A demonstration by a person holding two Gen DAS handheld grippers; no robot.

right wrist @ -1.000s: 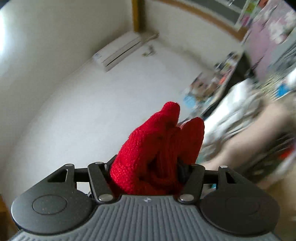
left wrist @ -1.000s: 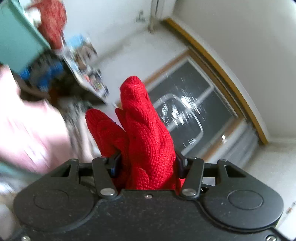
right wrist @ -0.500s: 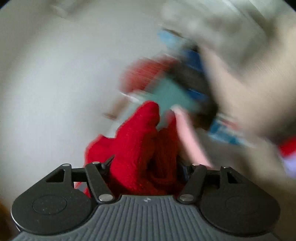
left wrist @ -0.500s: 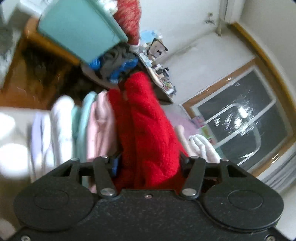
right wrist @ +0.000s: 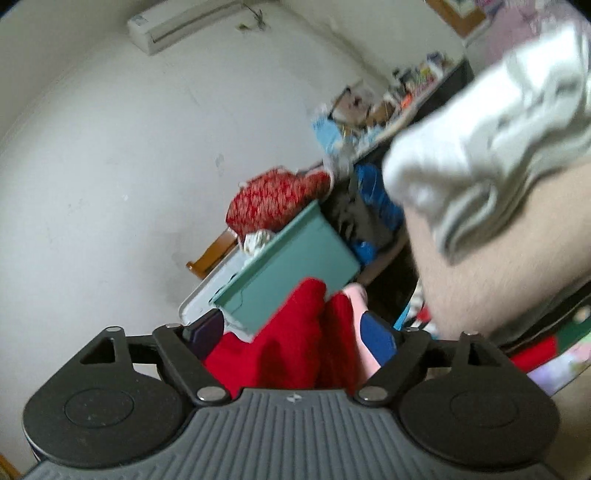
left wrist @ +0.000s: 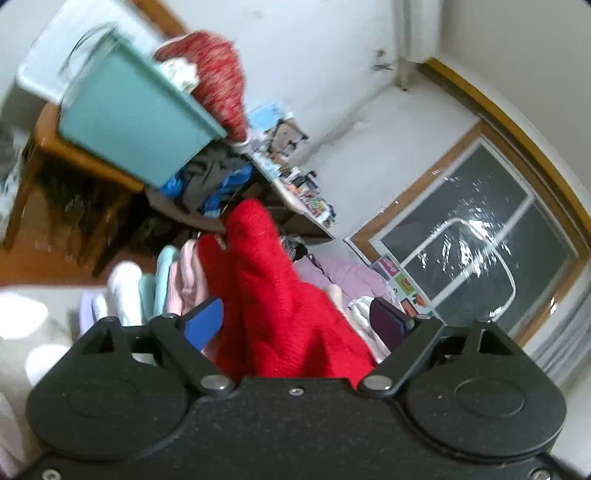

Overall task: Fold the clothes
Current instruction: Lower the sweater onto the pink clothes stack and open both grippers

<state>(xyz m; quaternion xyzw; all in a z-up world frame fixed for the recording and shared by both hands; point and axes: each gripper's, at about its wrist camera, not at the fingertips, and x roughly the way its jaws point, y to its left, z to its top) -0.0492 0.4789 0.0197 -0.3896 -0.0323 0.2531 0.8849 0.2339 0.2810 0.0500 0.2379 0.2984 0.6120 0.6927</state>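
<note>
In my left wrist view, my left tool point(left wrist: 295, 321) has its jaws spread wide, the blue pad at the lower left and the dark pad at the lower right standing clear of the red knit sweater point(left wrist: 280, 306) that rises between them through the centre of the frame. The fabric stands in the gap; neither pad is pressing on it. Just left of the sweater, a stack of folded clothes point(left wrist: 147, 291) in pink, mint and white sits in the lower left. Above them, in the upper left, is a teal bin point(left wrist: 136, 125) with a red speckled garment point(left wrist: 218, 81) bulging over its rim. A dark window point(left wrist: 476, 243) fills the right side.

In my right wrist view, my right tool point(right wrist: 295, 332) is likewise parted, a dark pad at the left and a blue pad at the right, with the same red knit sweater point(right wrist: 295, 343) bunched between them at the lower centre, loose in the gap. A strip of pink cloth point(right wrist: 360, 328) lies against the sweater's right side. The teal bin point(right wrist: 291, 266) is just above it, in the centre. My forearm point(right wrist: 491, 258), with a grey sleeve point(right wrist: 491, 133) pushed up, crosses the right side. An air conditioner point(right wrist: 177, 22) hangs at the top left.
</note>
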